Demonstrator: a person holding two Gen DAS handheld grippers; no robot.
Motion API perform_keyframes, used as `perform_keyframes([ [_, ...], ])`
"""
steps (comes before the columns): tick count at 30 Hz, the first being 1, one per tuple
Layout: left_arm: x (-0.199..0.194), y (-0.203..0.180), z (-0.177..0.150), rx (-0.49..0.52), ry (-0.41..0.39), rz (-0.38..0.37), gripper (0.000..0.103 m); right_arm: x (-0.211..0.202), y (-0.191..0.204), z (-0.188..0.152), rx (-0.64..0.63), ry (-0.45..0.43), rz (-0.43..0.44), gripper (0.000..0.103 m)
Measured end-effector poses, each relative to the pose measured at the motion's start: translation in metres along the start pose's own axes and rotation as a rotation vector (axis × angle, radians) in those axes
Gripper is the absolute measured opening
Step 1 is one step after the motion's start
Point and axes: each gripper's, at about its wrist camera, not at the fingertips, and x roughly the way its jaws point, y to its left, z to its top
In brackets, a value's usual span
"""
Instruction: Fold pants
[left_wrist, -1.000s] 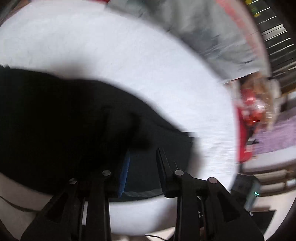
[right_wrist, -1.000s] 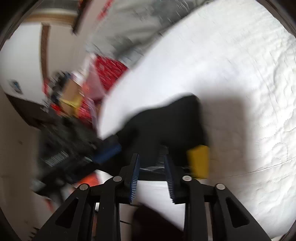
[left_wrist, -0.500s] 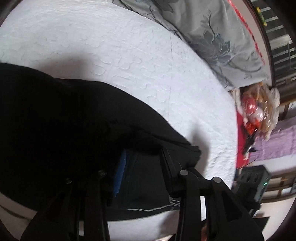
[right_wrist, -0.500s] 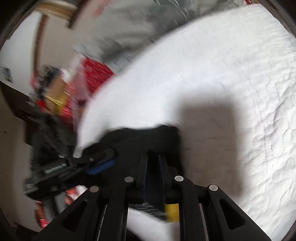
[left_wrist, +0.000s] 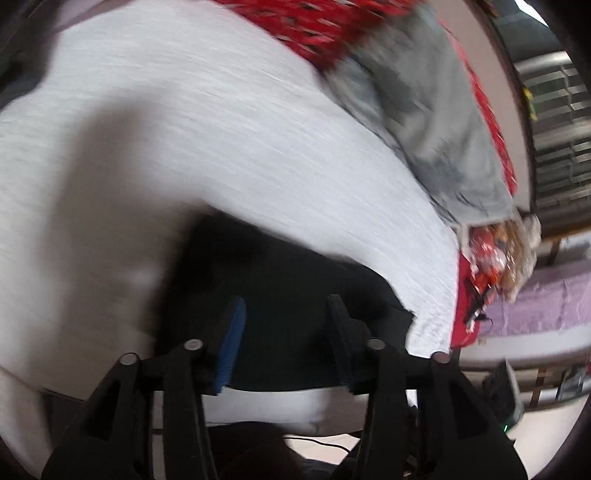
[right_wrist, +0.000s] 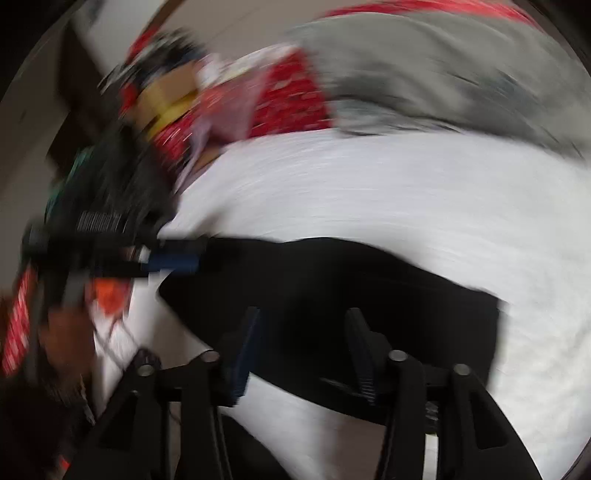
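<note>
Black pants (left_wrist: 295, 295) lie folded on the white quilted bed (left_wrist: 221, 129) near its front edge. My left gripper (left_wrist: 286, 306) is open, its fingers spread just above the pants, holding nothing. In the right wrist view the pants (right_wrist: 351, 288) lie in a flat dark band. My right gripper (right_wrist: 304, 317) is open over them, empty. The left gripper (right_wrist: 173, 260) shows there at the pants' left end. Both views are motion-blurred.
A grey pillow (left_wrist: 424, 122) and red patterned fabric (left_wrist: 332, 22) lie at the bed's far side. Clutter of red items and boxes (right_wrist: 177, 99) sits beyond the bed's left. A purple-covered surface (left_wrist: 535, 302) stands off the bed's right edge.
Both grippers have let go of the pants and opened; the right one was shut on the cloth half a second ago. The pants now lie flat, and both cameras have pulled back.
</note>
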Motion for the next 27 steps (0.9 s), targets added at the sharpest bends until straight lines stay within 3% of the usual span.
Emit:
perform_keyframes([
  [4,0.0,0.038,0.03,-0.014,0.093,-0.011,0.045,0.037,0.069,-0.001,-0.166,0.026,0.011,0.06],
  [8,0.022,0.042,0.048,0.03,0.188,0.023,0.045,0.074,0.118,-0.008,-0.265,0.051,-0.007,0.06],
  [13,0.042,0.036,0.062,0.074,0.244,0.01,0.045,0.106,0.15,-0.02,-0.324,0.067,-0.04,0.063],
  [18,0.06,0.03,0.073,0.143,0.284,0.03,0.045,0.131,0.176,-0.028,-0.394,0.041,-0.143,0.065],
  [22,0.067,0.025,0.077,0.188,0.315,0.015,0.053,0.149,0.19,-0.032,-0.457,0.035,-0.225,0.065],
  [25,0.07,0.018,0.075,0.219,0.328,0.011,0.071,0.161,0.195,-0.032,-0.478,0.037,-0.272,0.065],
  [27,0.073,0.008,0.07,0.264,0.336,0.005,0.075,0.165,0.193,-0.03,-0.474,0.036,-0.297,0.065],
])
